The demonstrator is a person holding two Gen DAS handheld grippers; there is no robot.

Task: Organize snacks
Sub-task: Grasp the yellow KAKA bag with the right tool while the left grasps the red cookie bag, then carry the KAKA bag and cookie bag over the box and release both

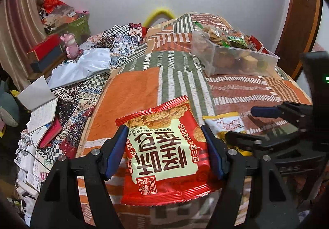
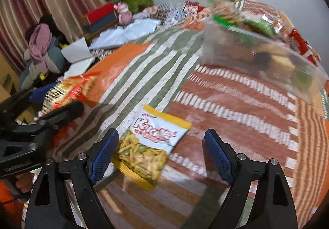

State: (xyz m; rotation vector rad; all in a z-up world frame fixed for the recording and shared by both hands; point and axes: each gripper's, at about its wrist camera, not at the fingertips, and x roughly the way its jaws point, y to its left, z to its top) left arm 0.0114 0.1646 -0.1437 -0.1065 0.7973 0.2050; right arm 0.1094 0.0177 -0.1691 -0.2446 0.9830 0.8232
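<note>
A red and cream snack bag point(image 1: 164, 153) lies between the blue pads of my left gripper point(image 1: 164, 146), which press on both its sides; it also shows in the right wrist view point(image 2: 67, 91). A yellow and white snack bag point(image 2: 148, 142) lies on the patchwork quilt point(image 2: 226, 118) just under my right gripper point(image 2: 162, 155), which is open and empty. That bag's corner shows in the left wrist view point(image 1: 224, 124). A clear plastic bin point(image 1: 236, 58) full of snacks stands at the far right; it also shows in the right wrist view point(image 2: 257, 52).
Left of the quilt lie open notebooks point(image 1: 41, 109), a silver bag point(image 1: 82, 66), a pink toy point(image 1: 71, 45) and boxes point(image 1: 45, 48). A curtain point(image 2: 41, 2) hangs at the left. A wooden door frame point(image 1: 298, 23) stands at the right.
</note>
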